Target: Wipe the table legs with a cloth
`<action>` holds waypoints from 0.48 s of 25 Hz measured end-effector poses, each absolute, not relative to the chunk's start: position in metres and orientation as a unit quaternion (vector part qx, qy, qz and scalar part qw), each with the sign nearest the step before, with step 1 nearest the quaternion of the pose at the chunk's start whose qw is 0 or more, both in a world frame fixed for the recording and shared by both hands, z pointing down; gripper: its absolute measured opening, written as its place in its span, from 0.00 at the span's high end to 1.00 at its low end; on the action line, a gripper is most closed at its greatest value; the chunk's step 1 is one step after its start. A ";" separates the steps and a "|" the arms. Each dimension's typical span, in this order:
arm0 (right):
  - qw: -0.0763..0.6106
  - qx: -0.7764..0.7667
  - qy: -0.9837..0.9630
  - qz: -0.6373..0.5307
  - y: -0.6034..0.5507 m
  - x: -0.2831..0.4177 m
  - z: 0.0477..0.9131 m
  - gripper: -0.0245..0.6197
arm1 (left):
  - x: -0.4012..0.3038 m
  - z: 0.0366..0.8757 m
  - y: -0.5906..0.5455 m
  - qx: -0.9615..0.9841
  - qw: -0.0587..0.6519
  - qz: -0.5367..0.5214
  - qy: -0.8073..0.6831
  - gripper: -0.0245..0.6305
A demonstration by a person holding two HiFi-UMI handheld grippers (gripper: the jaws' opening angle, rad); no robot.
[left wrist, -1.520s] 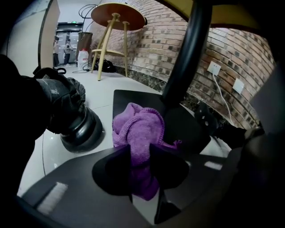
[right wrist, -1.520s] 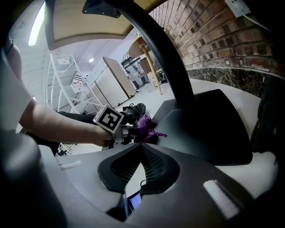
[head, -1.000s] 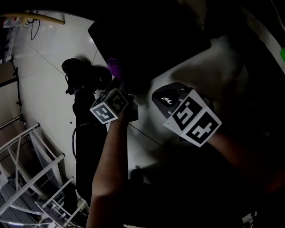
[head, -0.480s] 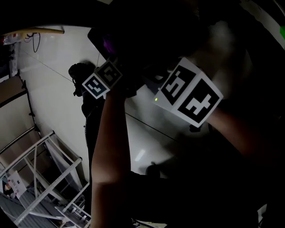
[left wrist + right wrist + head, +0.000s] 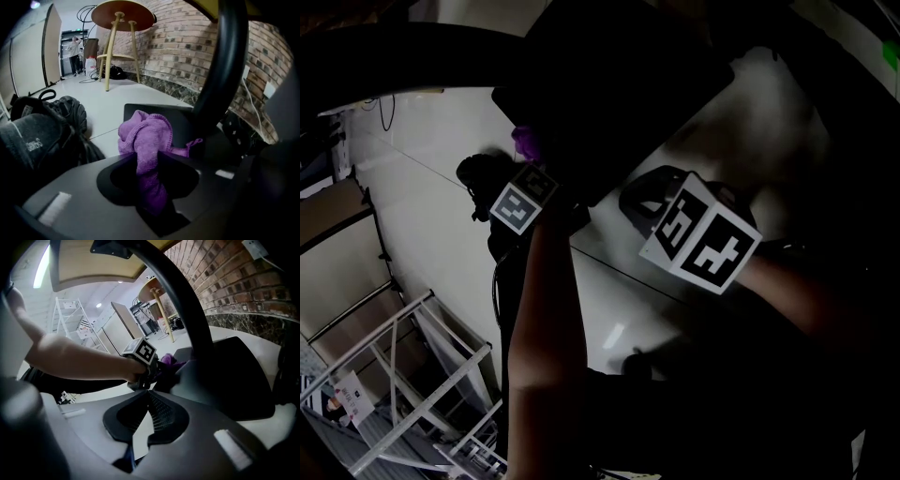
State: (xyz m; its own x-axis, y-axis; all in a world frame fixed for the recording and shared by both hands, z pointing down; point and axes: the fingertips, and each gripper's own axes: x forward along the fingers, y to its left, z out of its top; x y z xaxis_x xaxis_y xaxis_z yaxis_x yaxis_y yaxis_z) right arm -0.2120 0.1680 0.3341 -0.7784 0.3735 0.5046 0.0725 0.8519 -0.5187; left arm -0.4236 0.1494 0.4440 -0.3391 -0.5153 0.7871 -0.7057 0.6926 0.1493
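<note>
Up close, black curved table leg [image 5: 220, 70] rising just beyond and right of the left jaws, left gripper [image 5: 147, 158] clamped on a bunched purple cloth [image 5: 145, 133] bulging ahead of its jaws beside that leg, right gripper [image 5: 147, 394] pinched together, nothing between.

Purple cloth [image 5: 146, 140], blk table leg [image 5: 220, 70], red-brn brick wall [image 5: 178, 51]

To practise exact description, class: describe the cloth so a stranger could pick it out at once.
Find the curved black table leg rising from a dark flat base on the pale floor. Beside that leg, the left claw is shut on a bunched cloth. It is the only purple thing among black and grey parts.
</note>
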 end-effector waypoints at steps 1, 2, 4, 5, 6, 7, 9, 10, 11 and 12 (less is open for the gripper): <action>0.307 -0.121 -0.912 0.245 0.167 -0.214 0.333 0.96 | -0.426 0.447 0.158 0.370 0.438 0.120 -0.810 0.77; 0.305 -0.119 -0.912 0.248 0.166 -0.217 0.332 0.96 | -0.429 0.449 0.165 0.363 0.442 0.127 -0.811 0.77; 0.303 -0.116 -0.911 0.253 0.165 -0.222 0.332 0.96 | -0.433 0.453 0.176 0.352 0.442 0.138 -0.813 0.77; 0.303 -0.115 -0.911 0.255 0.165 -0.224 0.333 0.96 | -0.435 0.454 0.180 0.347 0.440 0.144 -0.815 0.77; 0.304 -0.114 -0.910 0.257 0.163 -0.228 0.333 0.96 | -0.437 0.454 0.182 0.343 0.438 0.151 -0.817 0.77; 0.305 -0.113 -0.910 0.258 0.161 -0.232 0.334 0.96 | -0.438 0.455 0.184 0.339 0.435 0.158 -0.819 0.77; 0.305 -0.112 -0.910 0.257 0.157 -0.241 0.334 0.96 | -0.440 0.456 0.186 0.334 0.433 0.171 -0.819 0.77; 0.305 -0.111 -0.911 0.255 0.156 -0.245 0.334 0.96 | -0.440 0.456 0.187 0.334 0.434 0.176 -0.818 0.77; 0.304 -0.110 -0.912 0.253 0.154 -0.249 0.333 0.96 | -0.440 0.456 0.187 0.335 0.434 0.180 -0.817 0.78; 0.302 -0.110 -0.913 0.252 0.153 -0.252 0.331 0.96 | -0.440 0.456 0.187 0.337 0.434 0.185 -0.814 0.78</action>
